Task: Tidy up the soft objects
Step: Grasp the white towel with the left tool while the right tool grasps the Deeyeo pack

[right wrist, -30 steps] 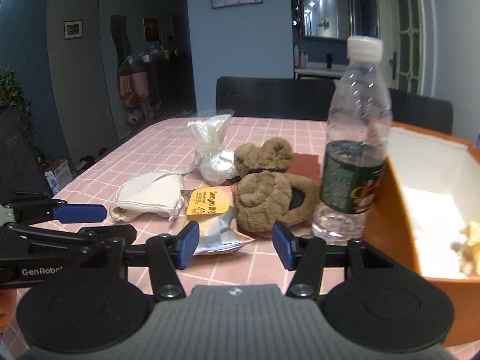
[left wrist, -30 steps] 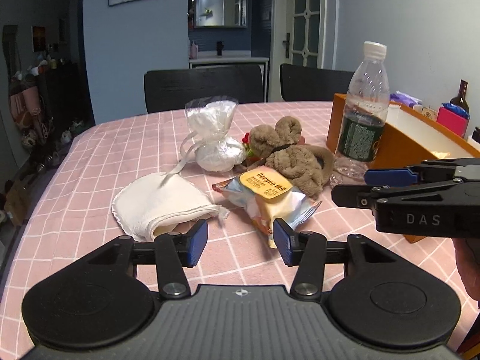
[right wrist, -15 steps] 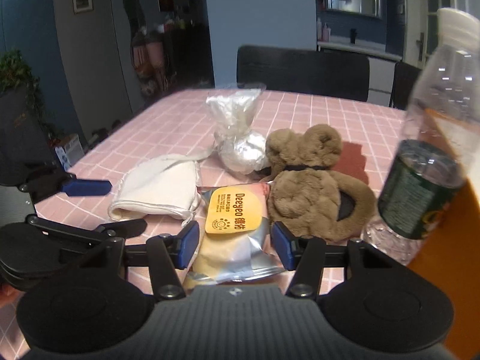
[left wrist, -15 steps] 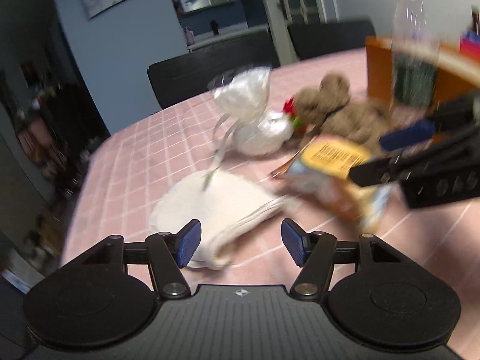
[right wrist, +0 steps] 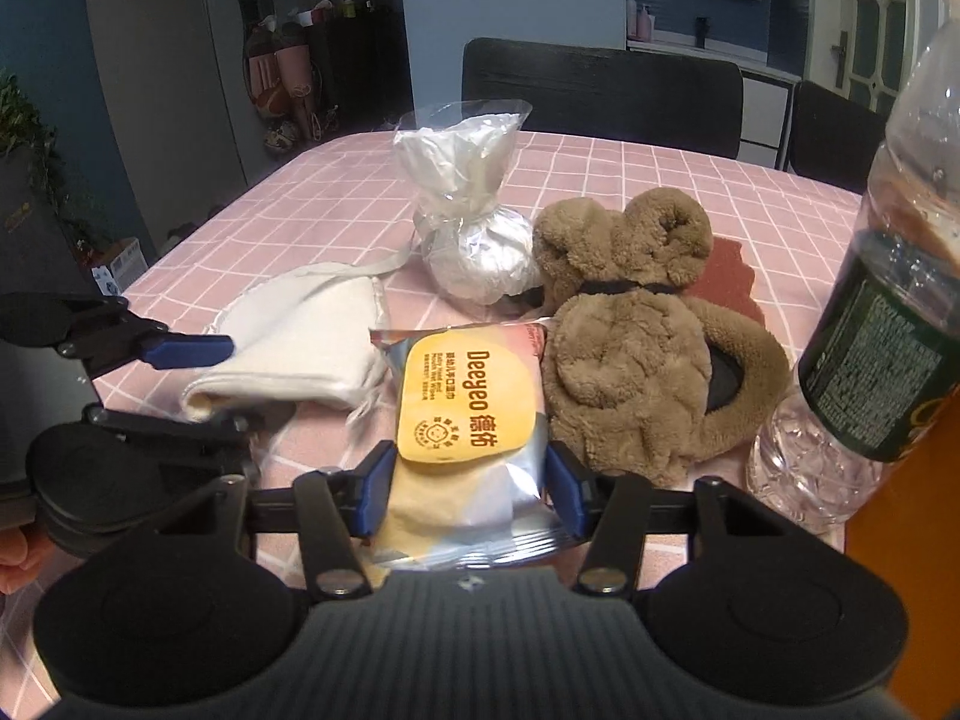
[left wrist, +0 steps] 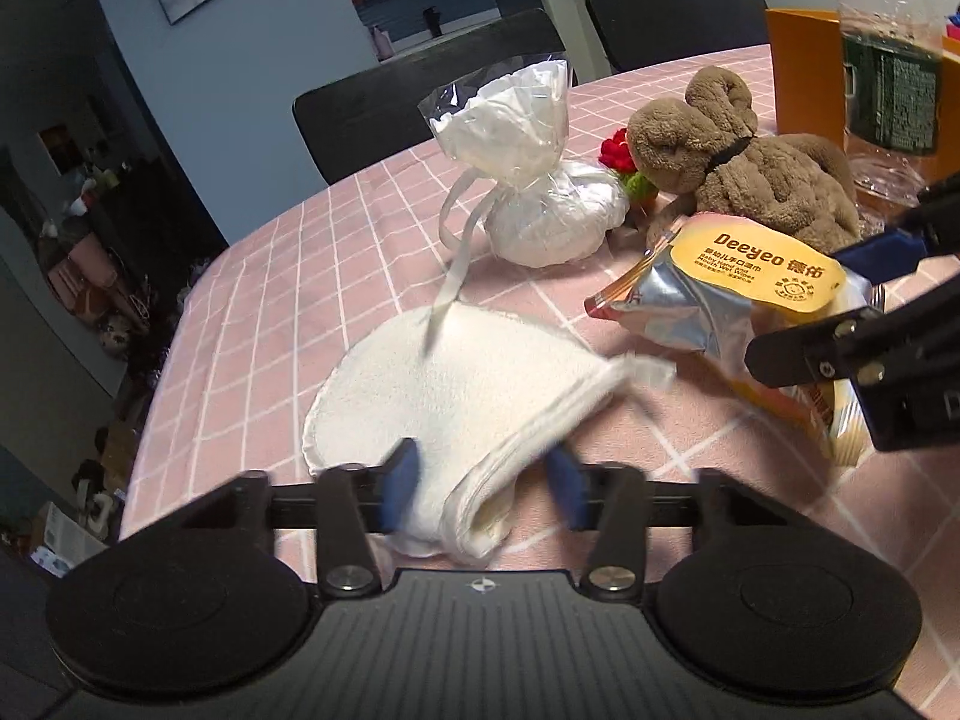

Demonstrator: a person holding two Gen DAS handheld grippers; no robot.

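A folded white cloth (left wrist: 456,384) lies on the pink checked table (left wrist: 288,300). My left gripper (left wrist: 483,483) is open with its blue pads on either side of the cloth's near end. A Deeyeo wet-wipes packet (right wrist: 465,420) lies between the open pads of my right gripper (right wrist: 468,495); the packet also shows in the left wrist view (left wrist: 750,294). A brown plush toy (right wrist: 630,336) and a white tied bag (right wrist: 474,204) lie behind.
A clear water bottle (right wrist: 888,324) stands at the right beside an orange box (left wrist: 798,66). Black chairs (right wrist: 600,96) stand at the far table edge. A small red and green item (left wrist: 627,165) lies by the plush toy.
My left gripper has swung left and forward until its pads straddle the white cloth. My right gripper has moved forward and its pads now flank the wipes packet.
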